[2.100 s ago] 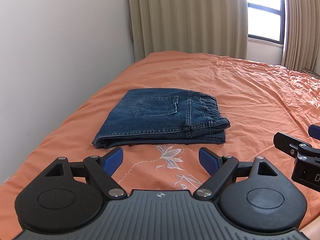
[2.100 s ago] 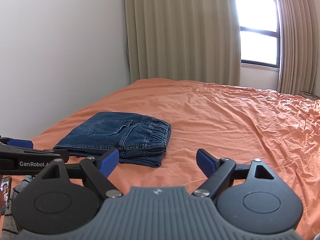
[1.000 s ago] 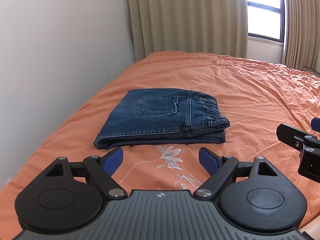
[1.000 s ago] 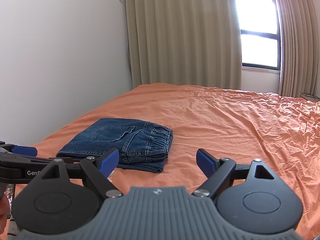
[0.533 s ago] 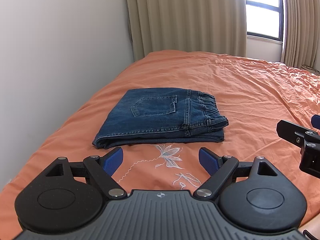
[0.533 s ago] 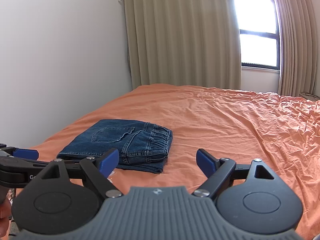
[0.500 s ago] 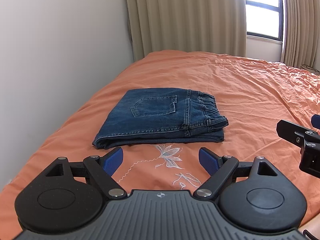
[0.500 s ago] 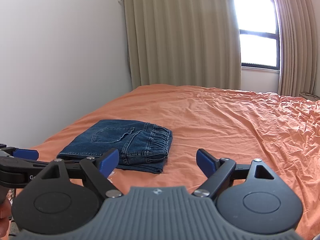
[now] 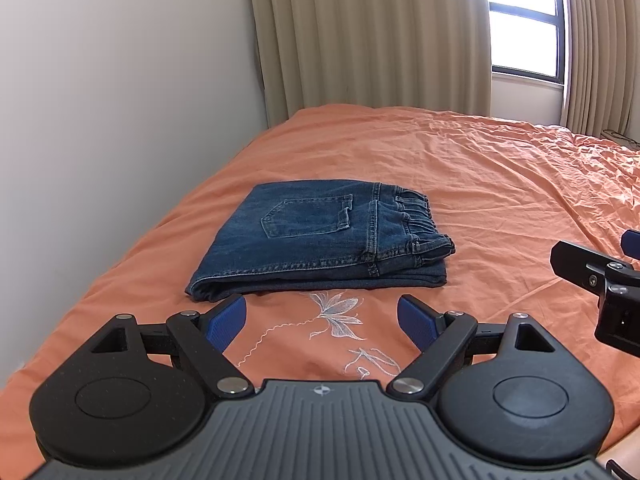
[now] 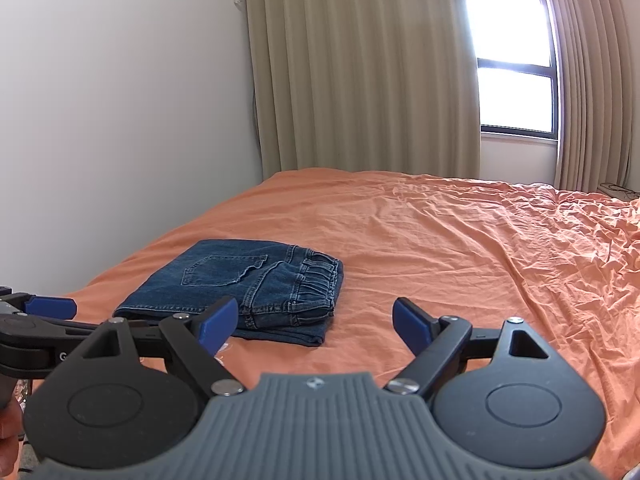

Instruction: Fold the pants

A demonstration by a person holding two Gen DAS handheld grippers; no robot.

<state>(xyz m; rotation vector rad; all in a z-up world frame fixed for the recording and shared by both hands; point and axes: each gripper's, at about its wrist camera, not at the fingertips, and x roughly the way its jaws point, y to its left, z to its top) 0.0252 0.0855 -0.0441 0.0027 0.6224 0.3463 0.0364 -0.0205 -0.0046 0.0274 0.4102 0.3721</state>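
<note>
The left gripper (image 9: 322,322) hangs over the near edge of the bed (image 9: 500,184), its two blue-padded fingers (image 9: 226,322) spread wide apart with nothing between them but bare orange sheet and a white embroidered flower (image 9: 336,314) stitched into it. It grips nothing and touches nothing. The right gripper (image 10: 308,324) stands just as wide, its blue pads (image 10: 412,326) well separated and empty; from its own camera its left pad overlaps the near edge of the pants in the picture, but whether it actually meets the cloth cannot be told. In the left wrist view part of the right gripper shows at the right edge, held above the sheet and clear of the pants; in the right wrist view the left gripper's black finger and blue tip show at the left edge. The pants (image 9: 320,240), dark blue jeans, lie folded into a compact flat stack on the left side of the bed, near the white wall (image 9: 120,100), a back pocket facing up and the elastic waistband bunched at the stack's right end. They rest just beyond the left gripper's fingertips, apart from both tools. Beige curtains (image 10: 360,68) hang along the far side, with a bright window (image 10: 516,96) at the far right.
</note>
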